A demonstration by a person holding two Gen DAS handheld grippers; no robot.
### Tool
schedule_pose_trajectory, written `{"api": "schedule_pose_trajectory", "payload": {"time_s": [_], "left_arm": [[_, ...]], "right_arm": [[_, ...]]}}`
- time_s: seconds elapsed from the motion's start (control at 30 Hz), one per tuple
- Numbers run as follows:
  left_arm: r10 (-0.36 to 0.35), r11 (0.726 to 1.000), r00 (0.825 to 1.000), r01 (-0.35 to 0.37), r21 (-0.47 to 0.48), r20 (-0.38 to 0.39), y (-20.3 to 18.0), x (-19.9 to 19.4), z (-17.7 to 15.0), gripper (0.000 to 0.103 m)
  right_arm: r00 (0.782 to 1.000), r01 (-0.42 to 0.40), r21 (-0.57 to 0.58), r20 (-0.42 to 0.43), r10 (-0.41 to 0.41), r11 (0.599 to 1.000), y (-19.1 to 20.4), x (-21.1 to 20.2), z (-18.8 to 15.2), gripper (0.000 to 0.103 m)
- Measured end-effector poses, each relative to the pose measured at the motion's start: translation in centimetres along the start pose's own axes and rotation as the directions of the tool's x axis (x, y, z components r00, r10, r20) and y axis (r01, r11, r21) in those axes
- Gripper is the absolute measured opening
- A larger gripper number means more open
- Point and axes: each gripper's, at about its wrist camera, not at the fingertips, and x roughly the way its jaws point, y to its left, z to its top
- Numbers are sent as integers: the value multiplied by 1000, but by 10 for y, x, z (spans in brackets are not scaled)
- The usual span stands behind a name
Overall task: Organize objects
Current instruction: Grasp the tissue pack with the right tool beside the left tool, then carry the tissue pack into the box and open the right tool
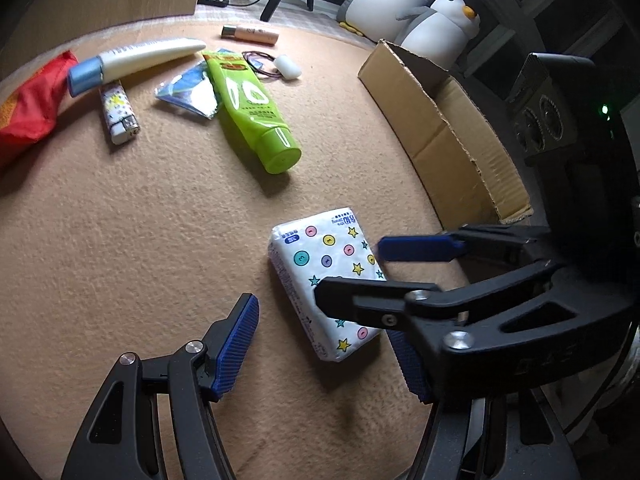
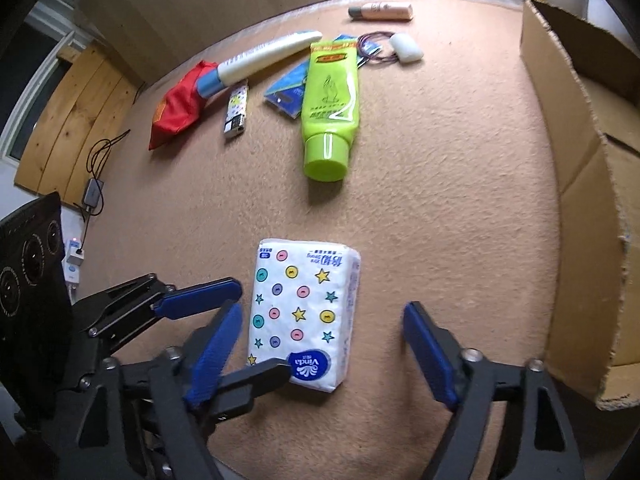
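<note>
My right gripper (image 2: 320, 354) is wide open around the tissue pack (image 2: 304, 312) at six o'clock, and my left gripper (image 1: 324, 344), also wide, crowds it; I risk the fingers clashing or nudging the pack askew; the box (image 2: 576, 184) at three o'clock is cut off, its inside hidden; the far clutter overlaps.

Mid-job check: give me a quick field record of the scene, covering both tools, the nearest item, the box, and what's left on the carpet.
left tool: open, beside tissue pack
right tool: open, straddling tissue pack
tissue pack: flat on carpet, not gripped
cardboard box: open, right of pack, contents not visible
green tube: lying on carpet, cap toward tools
also on carpet: white tube, lighter, red pouch, pink tube
</note>
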Motion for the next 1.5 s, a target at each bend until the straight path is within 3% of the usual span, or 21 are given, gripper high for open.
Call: {"api": "schedule_pose_trajectory", "payload": {"time_s": [0.2,0.27,0.57,0.93,1.5], "left_arm": [[-45,999,999,45,-23,-22,-1,7,2,54],[-40,999,999,40,-17,-24,-4,8,3,54],[-32,999,999,32,4,-2,-21,-3,11,52],[-44,994,997,38,98,66,-73,-24,49,52],[-114,967,992,98,235,58,-176,22,96,51]], "right_arm": [[999,-34,0,-19,34,999,0,6,2,52],[998,-58,5,-23,58,998,0,6,2,47],[998,-65,13,5,65,998,-1,-4,3,47],[991,-51,13,124,49,999,-18,-63,11,47],[966,24,126,251,-56,992,-99,-136,7,47]]}}
